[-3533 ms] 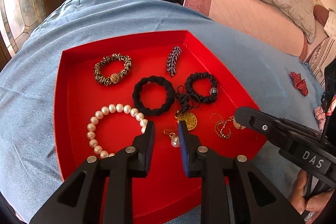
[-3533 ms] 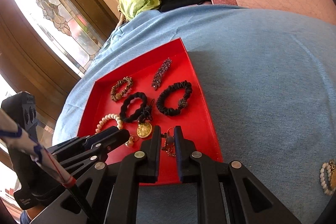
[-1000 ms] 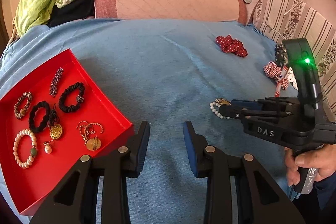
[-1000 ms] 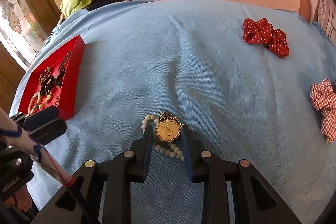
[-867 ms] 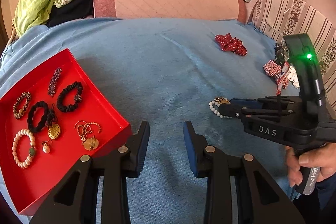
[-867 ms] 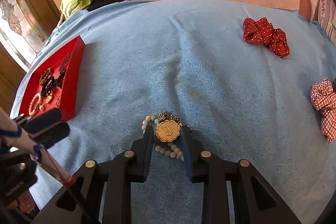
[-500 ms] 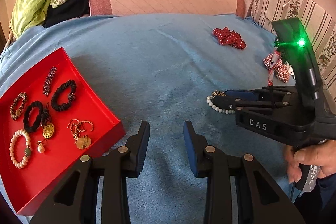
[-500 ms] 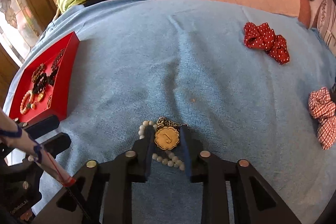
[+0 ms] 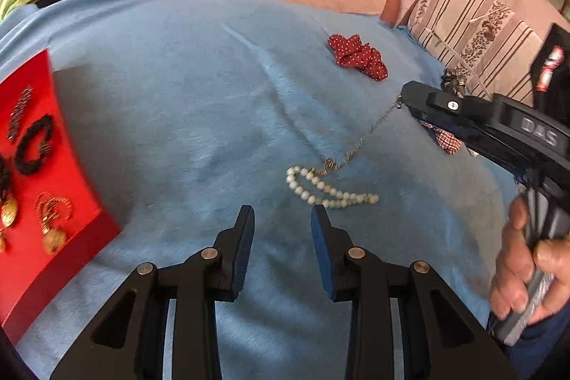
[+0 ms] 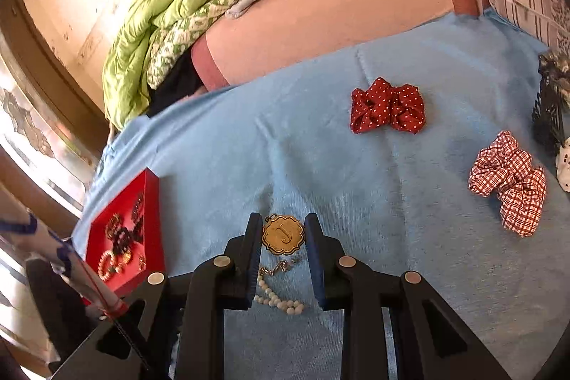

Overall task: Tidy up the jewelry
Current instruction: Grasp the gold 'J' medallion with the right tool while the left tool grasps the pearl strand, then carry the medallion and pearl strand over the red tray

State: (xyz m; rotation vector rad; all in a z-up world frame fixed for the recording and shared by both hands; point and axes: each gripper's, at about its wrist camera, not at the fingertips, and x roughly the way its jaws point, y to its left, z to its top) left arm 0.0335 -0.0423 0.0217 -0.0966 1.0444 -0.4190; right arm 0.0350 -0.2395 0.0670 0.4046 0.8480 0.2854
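Observation:
My right gripper (image 10: 283, 237) is shut on a gold "J" pendant (image 10: 283, 234) and holds it raised above the blue blanket. In the left wrist view the right gripper (image 9: 409, 98) is lifted at the right, with a thin chain (image 9: 370, 134) running down from it to a pearl bracelet (image 9: 327, 189) lying on the blanket; the pearls (image 10: 278, 300) also show under the right gripper. My left gripper (image 9: 281, 219) is open and empty, just short of the pearls. The red tray (image 9: 85, 198) with several jewelry pieces sits at the left.
A red polka-dot scrunchie (image 10: 386, 105) and a red checked scrunchie (image 10: 509, 182) lie on the blanket (image 9: 178, 95). A dark object (image 10: 550, 105) sits at the far right edge. Pillows and a green quilt (image 10: 160, 24) are piled behind.
My right gripper has closed on the pendant and lifted it, pulling the chain taut while the pearls trail on the blanket. The left gripper has swung right, toward the pearls.

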